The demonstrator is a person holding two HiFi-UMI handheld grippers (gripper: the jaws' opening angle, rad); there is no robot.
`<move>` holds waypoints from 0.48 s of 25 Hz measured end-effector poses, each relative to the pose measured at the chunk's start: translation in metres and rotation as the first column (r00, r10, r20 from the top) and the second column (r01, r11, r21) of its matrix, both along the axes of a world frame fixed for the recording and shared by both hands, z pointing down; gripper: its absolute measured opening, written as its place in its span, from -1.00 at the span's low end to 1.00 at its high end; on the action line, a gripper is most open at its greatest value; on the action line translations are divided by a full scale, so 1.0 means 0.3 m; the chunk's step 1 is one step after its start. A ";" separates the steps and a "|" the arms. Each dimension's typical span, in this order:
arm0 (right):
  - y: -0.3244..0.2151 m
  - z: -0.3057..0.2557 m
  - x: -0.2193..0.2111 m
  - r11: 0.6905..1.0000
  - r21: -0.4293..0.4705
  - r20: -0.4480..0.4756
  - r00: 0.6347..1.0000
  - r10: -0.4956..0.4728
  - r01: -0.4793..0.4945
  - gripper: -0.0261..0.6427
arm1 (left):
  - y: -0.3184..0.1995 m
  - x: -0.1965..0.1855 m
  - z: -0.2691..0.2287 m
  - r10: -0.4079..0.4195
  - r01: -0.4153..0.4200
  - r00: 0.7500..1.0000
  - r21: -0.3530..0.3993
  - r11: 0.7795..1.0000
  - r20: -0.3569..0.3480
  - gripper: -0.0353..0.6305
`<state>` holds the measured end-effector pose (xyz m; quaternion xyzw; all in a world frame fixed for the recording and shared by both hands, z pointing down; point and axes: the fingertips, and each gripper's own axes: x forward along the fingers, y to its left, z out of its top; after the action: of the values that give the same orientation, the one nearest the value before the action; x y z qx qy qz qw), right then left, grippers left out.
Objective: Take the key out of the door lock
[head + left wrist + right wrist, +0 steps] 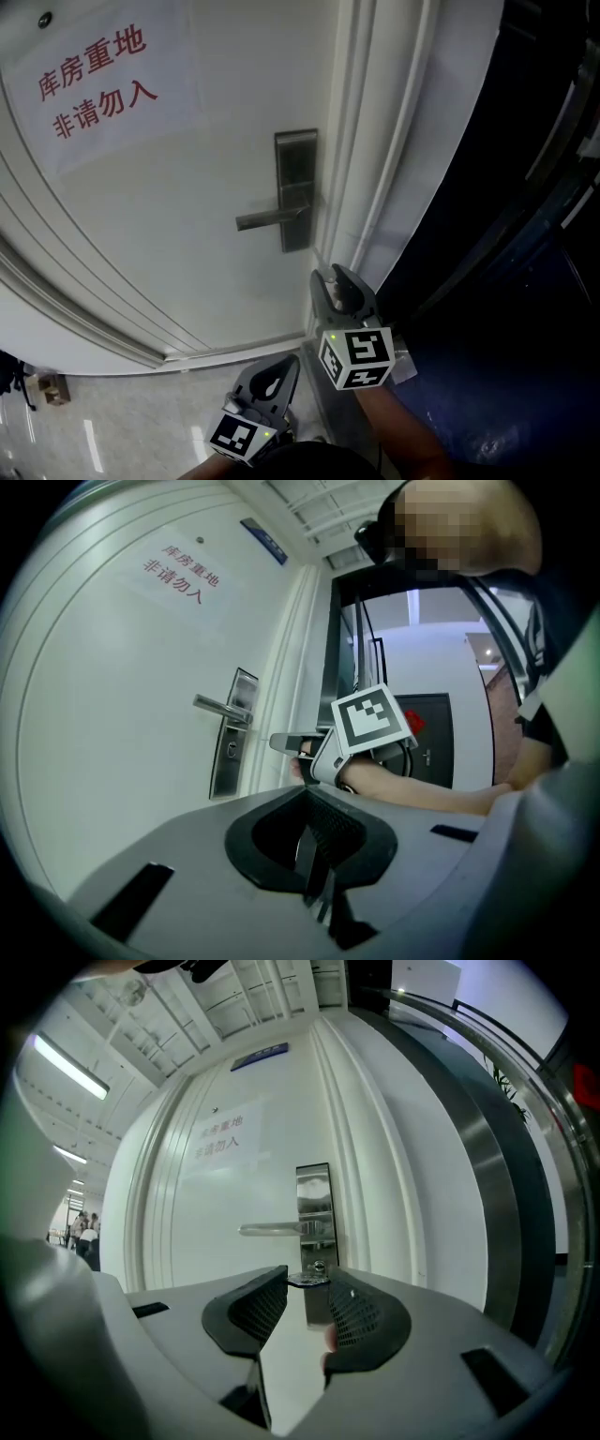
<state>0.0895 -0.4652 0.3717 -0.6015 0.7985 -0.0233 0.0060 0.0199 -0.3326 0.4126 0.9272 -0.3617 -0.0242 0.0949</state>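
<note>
Closest to the head camera, the left gripper [281,375] shows low in the head view, its fingers [326,829] pressed together with nothing between them. Just above it, the right gripper [330,278] points level at the white door [169,234], below the lower right corner of the steel lock plate [295,178]. Its fingers stand partly apart and are clamped on the flat head of the key [307,1280], which spans the gap at their tips. The round keyhole [320,1267] shows just above and behind the key. Seen from the left gripper view, the fingertips stand apart from the plate. The lever handle [267,219] lies level, pointing left. A paper sign [94,80] with red characters hangs higher on the door.
</note>
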 end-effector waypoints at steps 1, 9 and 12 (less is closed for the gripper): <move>0.021 -0.004 0.005 1.000 0.002 0.000 1.000 -0.004 0.004 -0.50 | 0.017 0.009 -0.003 -0.001 0.001 1.000 0.002 1.000 0.000 -0.88; 0.178 -0.027 0.028 0.999 0.010 0.009 0.999 -0.038 0.038 -0.50 | 0.146 0.057 -0.024 -0.017 0.017 1.000 0.016 1.000 -0.002 -0.88; 0.239 -0.033 0.031 0.999 0.008 0.008 0.999 -0.046 0.046 -0.50 | 0.191 0.067 -0.033 -0.021 0.021 1.000 0.021 1.000 -0.002 -0.88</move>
<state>0.0989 -0.3936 0.3618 -0.5827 0.8123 -0.0228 0.0111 0.0399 -0.2752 0.4027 0.9243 -0.3709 -0.0297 0.0850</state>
